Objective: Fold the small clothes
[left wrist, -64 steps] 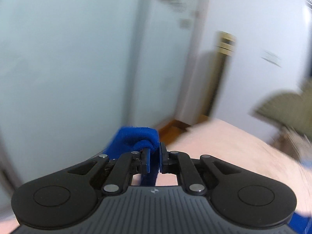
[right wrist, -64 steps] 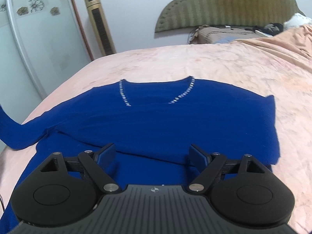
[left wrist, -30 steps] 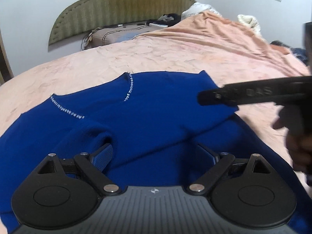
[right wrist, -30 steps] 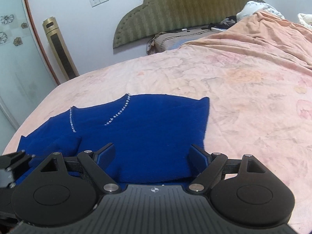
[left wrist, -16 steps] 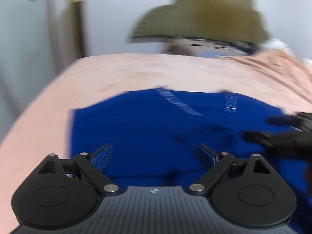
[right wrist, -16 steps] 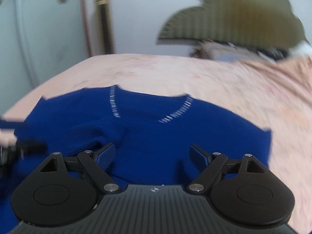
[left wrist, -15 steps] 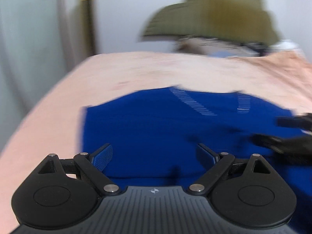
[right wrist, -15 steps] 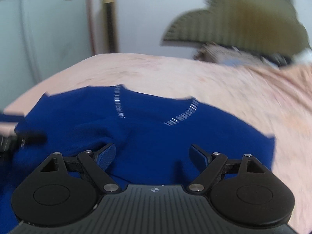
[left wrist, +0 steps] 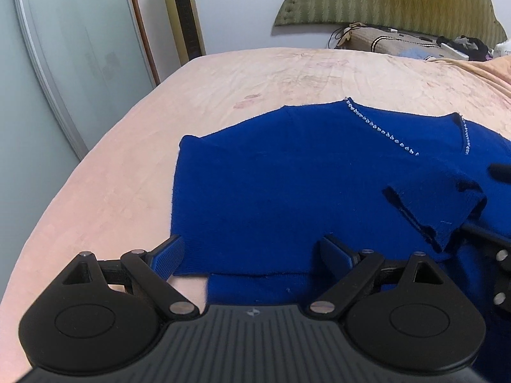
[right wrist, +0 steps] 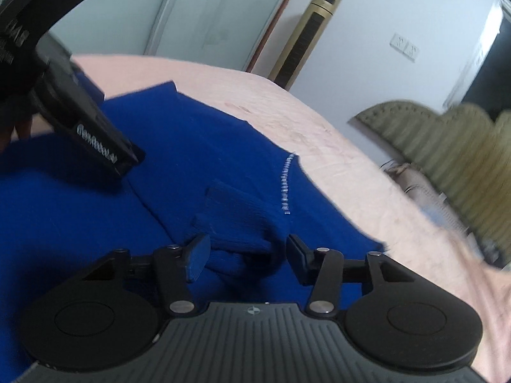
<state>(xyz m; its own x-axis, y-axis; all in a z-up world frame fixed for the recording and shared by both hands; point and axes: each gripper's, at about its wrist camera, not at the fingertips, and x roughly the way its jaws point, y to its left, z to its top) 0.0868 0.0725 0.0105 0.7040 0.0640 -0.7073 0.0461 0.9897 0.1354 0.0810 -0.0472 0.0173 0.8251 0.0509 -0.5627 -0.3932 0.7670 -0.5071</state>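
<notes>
1. Jaws first: on our left gripper (left wrist: 252, 257) they stand wide apart and grasp nothing, poised just above the near hem of the blue sweater (left wrist: 287, 185). On our right gripper (right wrist: 246, 252) they are closing, with the folded-in sleeve cuff (right wrist: 236, 220) lying between them; the pads do not yet seem to press on it.

2. Largest thing in the scene is the bed (left wrist: 111, 175), covered in a pale pink sheet. The sweater lies flat on it, neckline with its row of small beads (left wrist: 380, 131) pointing toward the headboard (left wrist: 383, 0).

3. We judge the biggest risk to be the right jaws pinching more than the cuff. It rests directly on the sweater's body, so a deep bite could catch the layer beneath and drag the whole garment out of shape.

4. A smaller risk, in our judgement: the two grippers work close together over the same cloth. The left gripper's body (right wrist: 80, 111) looms beside the right one, so a hasty sweep could knock them together or ruffle the fold.

5. The left wrist view alone shows the sweater's straight left edge, its hem and the bare sheet beside it.

6. The right wrist view alone shows the cuff sitting between the closing jaws; it is tilted and partly blurred.
</notes>
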